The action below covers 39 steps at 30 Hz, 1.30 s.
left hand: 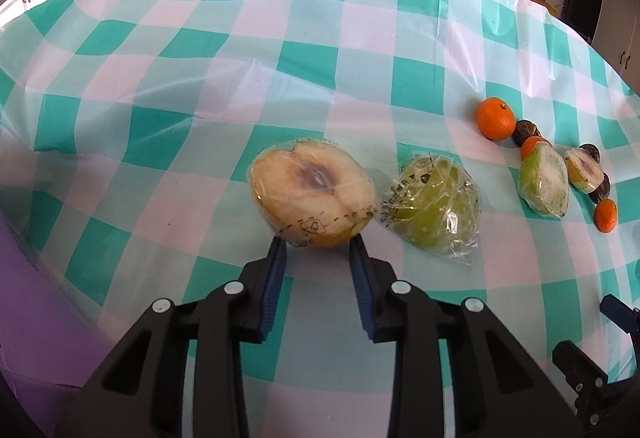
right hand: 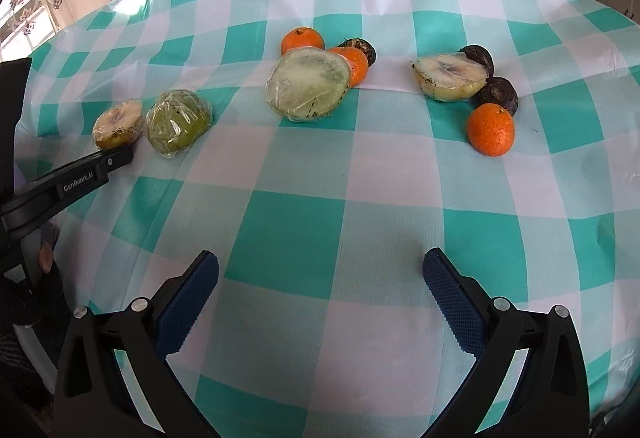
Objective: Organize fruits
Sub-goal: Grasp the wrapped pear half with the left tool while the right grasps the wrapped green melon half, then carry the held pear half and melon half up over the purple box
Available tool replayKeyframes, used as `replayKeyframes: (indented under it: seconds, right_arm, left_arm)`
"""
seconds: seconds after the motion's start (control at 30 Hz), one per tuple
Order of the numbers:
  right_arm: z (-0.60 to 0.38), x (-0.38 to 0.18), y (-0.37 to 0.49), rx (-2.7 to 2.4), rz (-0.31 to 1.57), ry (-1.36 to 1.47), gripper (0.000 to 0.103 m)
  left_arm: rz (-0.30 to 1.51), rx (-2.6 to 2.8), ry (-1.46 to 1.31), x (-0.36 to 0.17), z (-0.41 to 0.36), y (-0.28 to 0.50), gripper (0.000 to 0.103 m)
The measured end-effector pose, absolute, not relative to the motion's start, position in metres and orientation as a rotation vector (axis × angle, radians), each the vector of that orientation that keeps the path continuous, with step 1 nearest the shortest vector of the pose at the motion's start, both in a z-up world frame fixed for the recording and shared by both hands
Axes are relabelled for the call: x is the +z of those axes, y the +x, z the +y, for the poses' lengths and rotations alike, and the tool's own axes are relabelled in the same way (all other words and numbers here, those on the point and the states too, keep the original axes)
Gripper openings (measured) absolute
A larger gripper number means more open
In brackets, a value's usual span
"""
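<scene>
A plastic-wrapped pear half [left hand: 310, 194] lies cut side up on the checked tablecloth [left hand: 200, 58]. My left gripper [left hand: 318, 244] has its fingertips at the pear half's near underside, one on each side; whether they press it I cannot tell. A wrapped green fruit half [left hand: 434, 204] lies just right of it. In the right wrist view the same pear half [right hand: 118, 122] and green half [right hand: 178, 124] lie at left by the left gripper [right hand: 120, 154]. My right gripper [right hand: 320, 266] is open and empty above the cloth.
A wrapped pale green half [right hand: 306, 84], another wrapped pear half [right hand: 450, 76], three tangerines [right hand: 490, 128] [right hand: 302, 40] [right hand: 354, 64] and dark round fruits [right hand: 498, 92] lie across the far cloth. They also show at the right of the left wrist view [left hand: 544, 178].
</scene>
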State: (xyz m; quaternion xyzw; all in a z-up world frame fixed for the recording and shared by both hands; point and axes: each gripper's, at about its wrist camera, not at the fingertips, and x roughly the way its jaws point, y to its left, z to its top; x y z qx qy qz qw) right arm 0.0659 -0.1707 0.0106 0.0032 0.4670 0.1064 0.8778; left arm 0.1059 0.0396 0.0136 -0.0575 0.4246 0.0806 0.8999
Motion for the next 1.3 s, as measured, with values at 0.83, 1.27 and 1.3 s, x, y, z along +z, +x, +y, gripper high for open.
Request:
replayKeyframes:
  seconds: [0.83,1.27,1.3]
  right_arm:
    - [-0.165,0.016,0.159,0.164,0.878,0.233,0.057]
    - [-0.173,0.012,0.153,0.18,0.874,0.26,0.057]
    - [-0.174,0.012,0.153,0.181,0.874,0.26,0.057]
  left_arm:
    - [0.884,0.183,-0.205,0.013,0.052,0.127,0.083]
    - [0.887,0.176,-0.134,0.013,0.046,0.158,0.063]
    - [0.883,0.171,-0.148,0.013,0.048,0.157,0.063]
